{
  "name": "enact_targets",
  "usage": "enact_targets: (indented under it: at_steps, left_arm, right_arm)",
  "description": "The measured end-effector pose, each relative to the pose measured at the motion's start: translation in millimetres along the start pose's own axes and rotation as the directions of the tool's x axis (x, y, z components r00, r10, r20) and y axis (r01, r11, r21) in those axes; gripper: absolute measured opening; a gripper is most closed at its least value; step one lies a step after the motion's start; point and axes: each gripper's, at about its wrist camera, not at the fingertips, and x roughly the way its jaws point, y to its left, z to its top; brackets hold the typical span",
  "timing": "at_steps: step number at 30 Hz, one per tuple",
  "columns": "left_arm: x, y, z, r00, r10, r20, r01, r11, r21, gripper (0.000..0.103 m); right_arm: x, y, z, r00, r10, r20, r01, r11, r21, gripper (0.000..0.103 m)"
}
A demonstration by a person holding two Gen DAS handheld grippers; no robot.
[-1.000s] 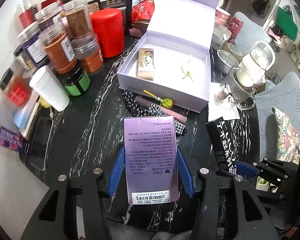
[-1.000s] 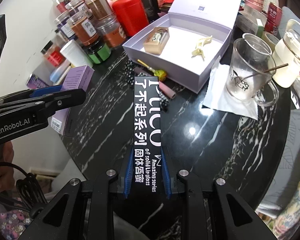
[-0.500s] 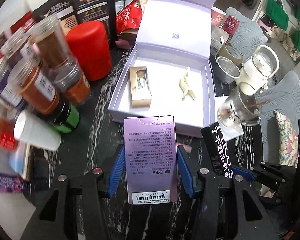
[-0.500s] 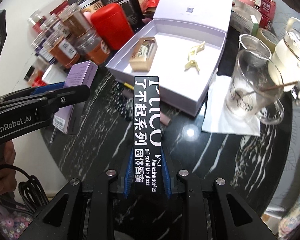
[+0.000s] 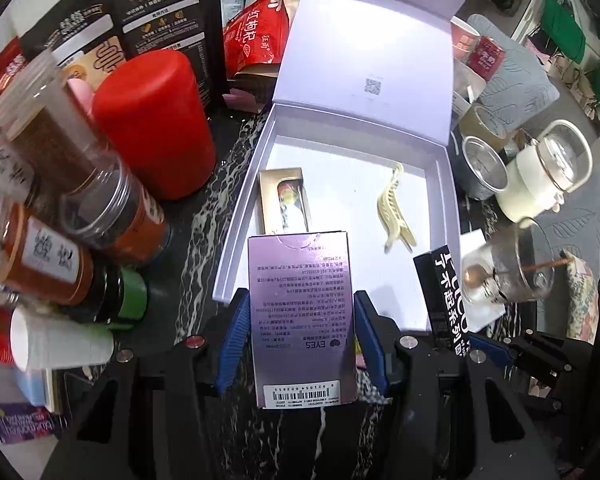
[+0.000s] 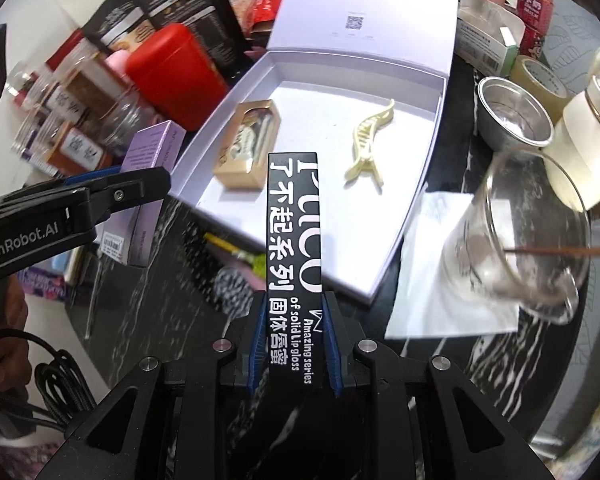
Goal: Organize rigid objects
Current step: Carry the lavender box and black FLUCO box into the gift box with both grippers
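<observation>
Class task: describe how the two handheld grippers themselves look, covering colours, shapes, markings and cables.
Both the left gripper and the right gripper have angular black frames with silver screws and ribbed blue finger pads. The left one carries white "GenRobot.AI" lettering; a black braided cable trails below it.

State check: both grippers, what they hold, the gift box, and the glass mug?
left gripper: shut on purple carton
purple carton: held, front end over the box edge
right gripper: shut on black lip gloss box
black lip gloss box: held, tip over the box
lavender gift box: lid open; holds tan packet and hair claw
glass mug: upright, stick inside
</observation>
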Motion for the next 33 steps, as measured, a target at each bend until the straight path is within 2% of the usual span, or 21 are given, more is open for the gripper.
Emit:
enact_targets:
  at_steps: [17, 22, 25, 33]
  left_arm:
    - [51.4, 4.8, 55.3, 1.000, -0.001, 0.000, 0.001, 0.999, 0.040, 0.051]
    - [64.6, 7.4, 65.7, 1.000, 0.002, 0.005, -0.002, 0.999, 0.045, 0.051]
    - [72.0, 7.8, 69.2, 1.000, 0.010, 0.007, -0.010, 0.999, 0.045, 0.051]
    - [83.4, 10.5, 77.3, 1.000, 0.023, 0.001, -0.023, 1.000, 0.020, 0.051]
  right_arm:
    - [47.2, -29.3, 60.4, 0.999, -0.035, 0.005, 0.035, 0.995, 0.094, 0.025]
    - [54.4, -32.6, 76.6, 0.997, -0.066, 0.038, 0.061, 0.993, 0.106, 0.025]
    - [59.4, -29.8, 87.8, 0.993, -0.110, 0.053, 0.105, 0.990, 0.091, 0.025]
    - [69.1, -36.1, 112.7, 0.987, -0.146, 0.072, 0.137, 0.982, 0.127, 0.025]
